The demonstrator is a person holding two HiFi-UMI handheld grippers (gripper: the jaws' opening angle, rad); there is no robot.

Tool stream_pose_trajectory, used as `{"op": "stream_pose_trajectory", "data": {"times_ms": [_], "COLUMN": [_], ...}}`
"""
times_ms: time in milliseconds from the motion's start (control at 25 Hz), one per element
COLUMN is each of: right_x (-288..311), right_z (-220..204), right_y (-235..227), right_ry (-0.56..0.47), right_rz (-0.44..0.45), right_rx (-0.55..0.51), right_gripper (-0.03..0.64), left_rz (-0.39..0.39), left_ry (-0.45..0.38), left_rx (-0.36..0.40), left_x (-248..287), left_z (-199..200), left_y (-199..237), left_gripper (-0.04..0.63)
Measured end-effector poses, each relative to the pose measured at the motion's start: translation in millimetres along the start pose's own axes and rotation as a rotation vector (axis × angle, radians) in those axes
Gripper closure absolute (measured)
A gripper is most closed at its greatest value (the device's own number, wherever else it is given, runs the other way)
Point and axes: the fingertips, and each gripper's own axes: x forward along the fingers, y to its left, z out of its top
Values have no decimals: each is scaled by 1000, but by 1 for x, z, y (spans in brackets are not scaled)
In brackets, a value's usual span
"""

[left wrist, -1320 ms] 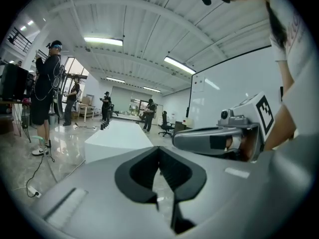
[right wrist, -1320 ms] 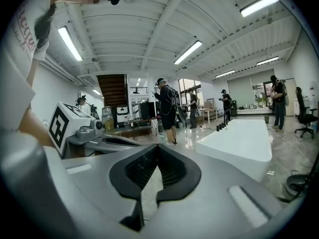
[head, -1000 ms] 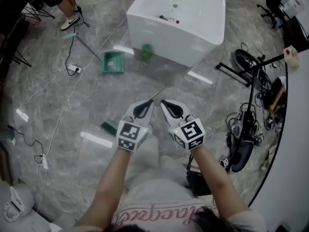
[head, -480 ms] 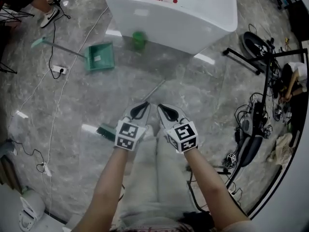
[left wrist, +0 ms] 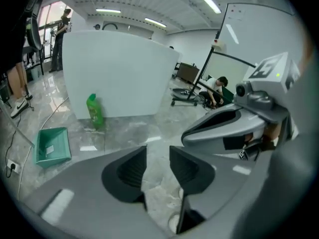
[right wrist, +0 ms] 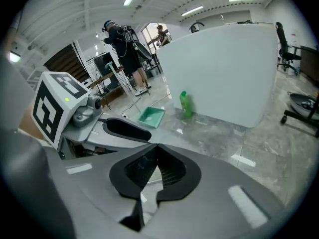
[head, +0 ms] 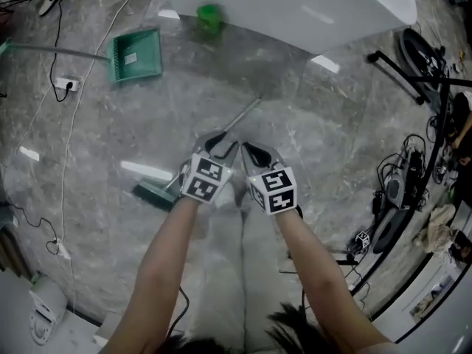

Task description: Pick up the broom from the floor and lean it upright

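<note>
Dropped lower toward the broom (head: 247,111) lying flat on the floor (head: 110,124): left claw (head: 220,139) over its handle, jaws just opening, nothing between; right claw (head: 248,150) alongside, closed.

no word, number or brand can be read anywhere. the marker cube (head: 206,181) on the left gripper (head: 215,142) and the one on the right gripper (head: 254,152) carry only black-and-white square patterns, no letters. far to the left, the green dustpan (head: 135,54) bears a pale sticker (head: 130,59), too small to read.
</note>
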Motion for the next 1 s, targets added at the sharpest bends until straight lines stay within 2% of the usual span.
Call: {"op": "stream_pose_trajectory", "data": {"times_ms": [200,520,800,1000], "right_x": [45,104,134,146], "right_z": [-25,-91,-147,-164], "right_y": [-27,-82,-99,-103], "right_ry": [36,154,227,246], "right_rz": [-16,-57,-58,-50], "right_rx": [-3,-19,4,-8], "right_gripper": [615,615,615,615], "left_rz": [16,-8,-6,0], "left_ry": [95,301,396,445], "left_rx": [-10,36,65,89], "left_x": [56,133,180,197], "left_z": [-44,-121,-169,-190], "left_y": [27,46,55,58], "left_gripper": [466,453,453,457]}}
